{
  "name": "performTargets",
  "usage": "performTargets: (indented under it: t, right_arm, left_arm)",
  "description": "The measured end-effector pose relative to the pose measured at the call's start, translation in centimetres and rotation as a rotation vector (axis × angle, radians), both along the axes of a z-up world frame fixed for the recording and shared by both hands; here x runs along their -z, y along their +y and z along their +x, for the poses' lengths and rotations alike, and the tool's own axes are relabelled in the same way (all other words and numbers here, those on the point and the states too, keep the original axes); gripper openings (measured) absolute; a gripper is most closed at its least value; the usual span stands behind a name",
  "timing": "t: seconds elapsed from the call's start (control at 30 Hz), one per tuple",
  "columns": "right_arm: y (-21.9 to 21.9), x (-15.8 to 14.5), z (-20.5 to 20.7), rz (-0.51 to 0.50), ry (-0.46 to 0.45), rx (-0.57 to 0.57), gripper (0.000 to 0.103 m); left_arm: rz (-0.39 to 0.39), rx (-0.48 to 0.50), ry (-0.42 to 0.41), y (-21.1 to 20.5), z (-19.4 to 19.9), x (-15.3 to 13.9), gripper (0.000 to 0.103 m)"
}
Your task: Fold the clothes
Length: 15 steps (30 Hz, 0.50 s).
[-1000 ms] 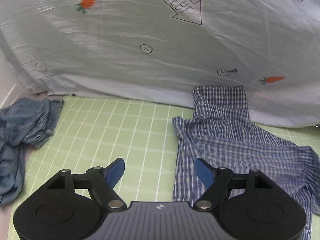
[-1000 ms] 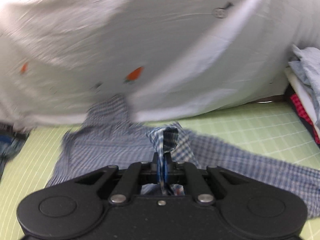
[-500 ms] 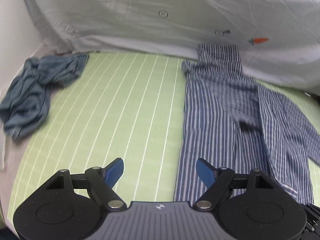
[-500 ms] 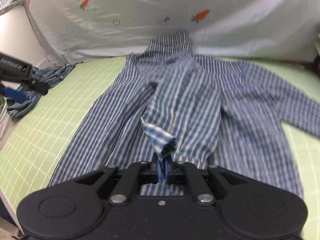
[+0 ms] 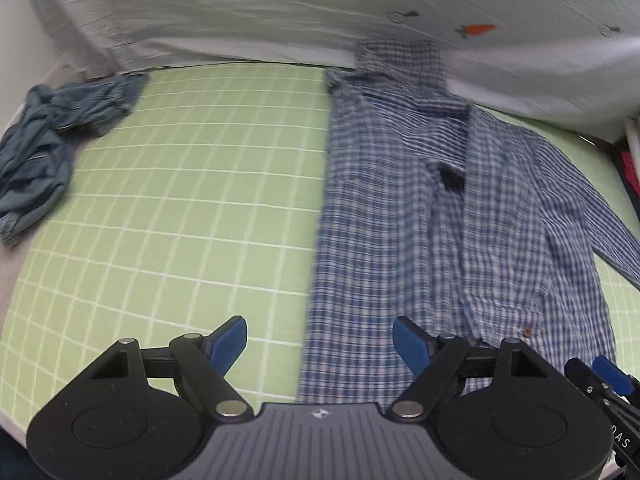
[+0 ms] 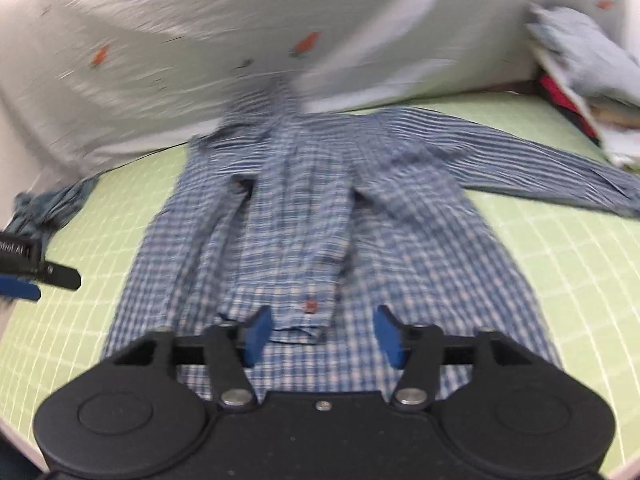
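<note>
Lying loose between the opening right gripper (image 6: 320,334), the sleeve (image 6: 296,256) can be dragged off the shirt (image 6: 420,248); the left gripper (image 5: 320,338) is spread apart, empty.

Left wrist view: bare mat (image 5: 192,200) fills the centre-left, free for passage. Blue garment (image 5: 52,136) heaped at the left edge. Shirt (image 5: 420,200) covers the right half. Backdrop sheet (image 5: 280,20) closes off the top. Right wrist view: clothes stack (image 6: 580,80) blocks the upper right; bare mat lower right.
</note>
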State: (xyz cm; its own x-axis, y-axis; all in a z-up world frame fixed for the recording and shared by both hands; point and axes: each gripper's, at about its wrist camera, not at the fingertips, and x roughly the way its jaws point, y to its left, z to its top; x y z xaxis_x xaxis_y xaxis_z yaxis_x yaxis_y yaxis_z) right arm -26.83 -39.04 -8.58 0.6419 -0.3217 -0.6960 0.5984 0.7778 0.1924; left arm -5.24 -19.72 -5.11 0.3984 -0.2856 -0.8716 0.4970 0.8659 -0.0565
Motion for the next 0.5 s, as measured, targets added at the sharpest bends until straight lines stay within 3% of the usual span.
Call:
performTargets:
  t: [0.07,0.23,0.5]
  right_arm:
    - [-0.1,0.0,-0.8,-0.014,0.011,0.041,0.102]
    - [-0.6,-0.7,-2.9,0.007,0.044,0.144,0.103]
    - [-2.7,0.0,-4.9,0.017,0.096,0.220,0.103]
  left_arm:
    - [-0.009,0.031,0.026,-1.1,-0.2,0.5,0.081]
    - [-0.012,0.137,0.067,-3.7,-1.4,1.3,0.089]
    - [-0.057,0.225,0.102,-7.8,-3.6,2.6,0.087]
